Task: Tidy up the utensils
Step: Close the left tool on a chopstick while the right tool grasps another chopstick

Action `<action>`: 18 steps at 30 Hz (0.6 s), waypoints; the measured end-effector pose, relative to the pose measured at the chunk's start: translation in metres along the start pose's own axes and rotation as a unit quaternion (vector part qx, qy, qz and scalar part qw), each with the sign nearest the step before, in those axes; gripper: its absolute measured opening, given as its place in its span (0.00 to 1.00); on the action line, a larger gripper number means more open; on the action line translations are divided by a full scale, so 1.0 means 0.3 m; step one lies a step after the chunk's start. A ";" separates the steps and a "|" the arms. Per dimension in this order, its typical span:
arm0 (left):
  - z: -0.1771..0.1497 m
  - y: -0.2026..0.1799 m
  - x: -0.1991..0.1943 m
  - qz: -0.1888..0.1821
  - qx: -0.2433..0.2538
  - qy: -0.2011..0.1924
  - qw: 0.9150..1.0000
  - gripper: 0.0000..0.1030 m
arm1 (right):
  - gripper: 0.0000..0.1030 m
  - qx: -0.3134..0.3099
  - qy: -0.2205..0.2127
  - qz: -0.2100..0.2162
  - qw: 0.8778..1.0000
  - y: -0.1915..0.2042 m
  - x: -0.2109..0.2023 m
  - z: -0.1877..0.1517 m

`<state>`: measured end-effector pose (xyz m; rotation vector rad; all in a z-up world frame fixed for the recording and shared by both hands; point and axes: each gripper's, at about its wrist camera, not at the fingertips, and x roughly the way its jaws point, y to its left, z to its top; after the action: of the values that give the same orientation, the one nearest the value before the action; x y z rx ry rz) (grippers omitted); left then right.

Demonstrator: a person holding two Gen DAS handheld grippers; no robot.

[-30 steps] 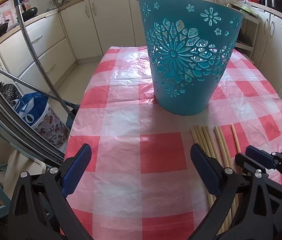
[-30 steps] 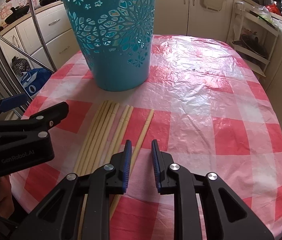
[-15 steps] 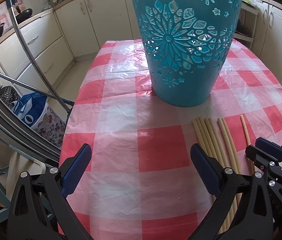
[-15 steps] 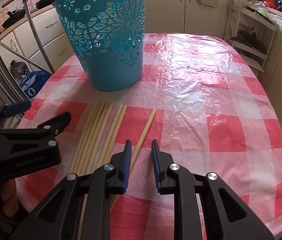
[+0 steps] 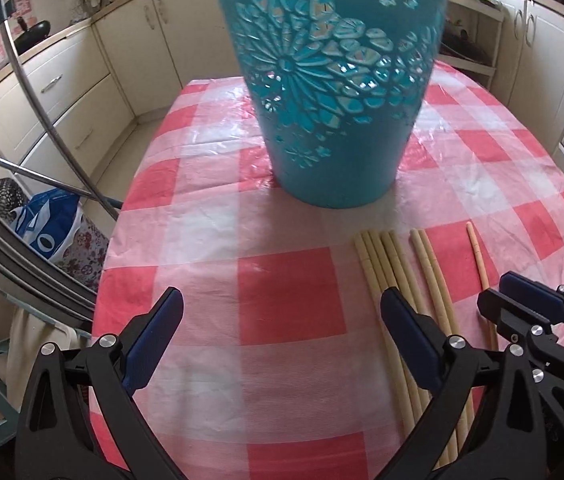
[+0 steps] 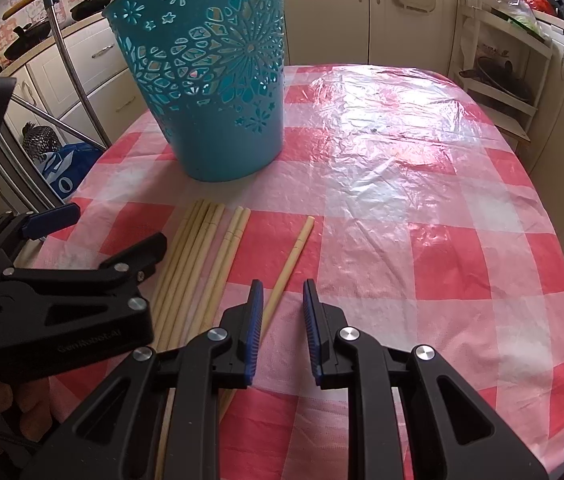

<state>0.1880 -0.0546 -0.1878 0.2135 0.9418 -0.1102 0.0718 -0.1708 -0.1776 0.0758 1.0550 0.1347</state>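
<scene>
Both tongs, left spread wide and right narrowly parted, hold nothing above the chopsticks lying on the counter before the teal basket; judging the pickup unstarted, next straddle the lone stick.

Eight chopsticks perhaps, one basket

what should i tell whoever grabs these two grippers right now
Left gripper: jaws wide open, empty, over the checked tablecloth just left of the chopsticks.
Right gripper: jaws narrowly open, empty, the single chopstick running under its left finger.
Chopsticks: all flat on the cloth, a group of five, a pair, then the single one, tips toward the teal basket, which stands upright behind them.
Done: nothing picked up as far as shown; basket's inside is not visible.
Left: probably grasp the chopsticks and put them in the basket.
</scene>
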 end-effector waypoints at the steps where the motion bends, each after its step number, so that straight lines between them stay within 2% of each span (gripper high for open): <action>1: 0.000 -0.004 0.004 0.000 0.001 0.002 1.000 0.92 | 0.20 0.000 0.000 0.000 1.000 -0.001 0.000 -0.001; 14: 0.003 -0.001 0.021 -0.008 -0.009 0.008 1.000 0.92 | 0.20 0.000 0.001 -0.001 1.000 -0.007 0.000 -0.001; 18: -0.002 -0.009 0.028 -0.015 -0.003 0.015 1.000 0.85 | 0.20 -0.001 0.001 -0.001 1.000 -0.007 0.000 0.000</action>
<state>0.1920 -0.0571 -0.1953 0.1959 0.9754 -0.1319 0.0719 -0.1729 -0.1779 0.0736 1.0573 0.1342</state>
